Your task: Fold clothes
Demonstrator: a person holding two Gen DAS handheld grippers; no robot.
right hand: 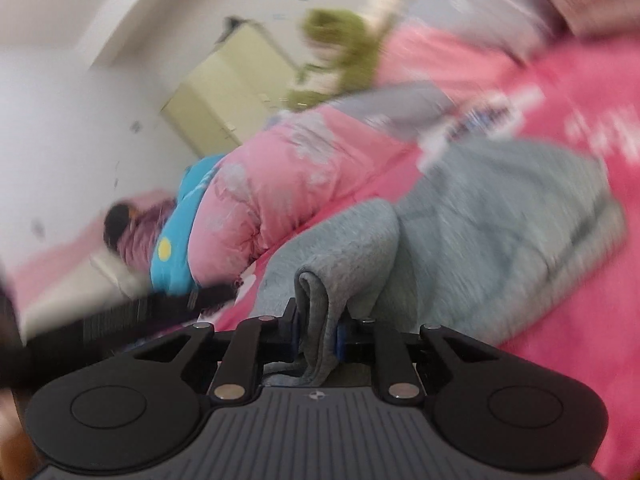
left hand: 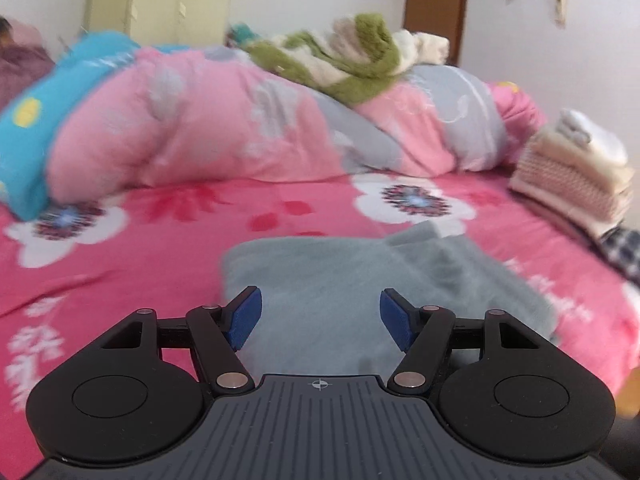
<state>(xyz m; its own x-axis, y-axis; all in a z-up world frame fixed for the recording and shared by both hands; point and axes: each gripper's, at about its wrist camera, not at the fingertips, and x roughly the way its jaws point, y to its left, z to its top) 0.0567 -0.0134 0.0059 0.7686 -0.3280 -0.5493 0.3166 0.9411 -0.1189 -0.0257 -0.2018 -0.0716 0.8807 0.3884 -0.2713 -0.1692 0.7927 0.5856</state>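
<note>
The bed [left hand: 168, 264] carries a rumpled quilt [left hand: 200, 128] along its far edge and folded clothes [left hand: 576, 168] at its right edge. A grey garment [left hand: 340, 280] lies near the near edge, soft, light, floppy; best gripped at a hem. The left gripper [left hand: 320, 318] gapes wide above it; only the right view shows the right gripper [right hand: 316, 334] pinching its lifted edge

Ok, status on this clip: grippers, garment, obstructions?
Left hand-held gripper open, empty, over grey garment. Right hand-held gripper shut on a bunched garment edge. Folded stack off to the side; nothing blocking.
</note>
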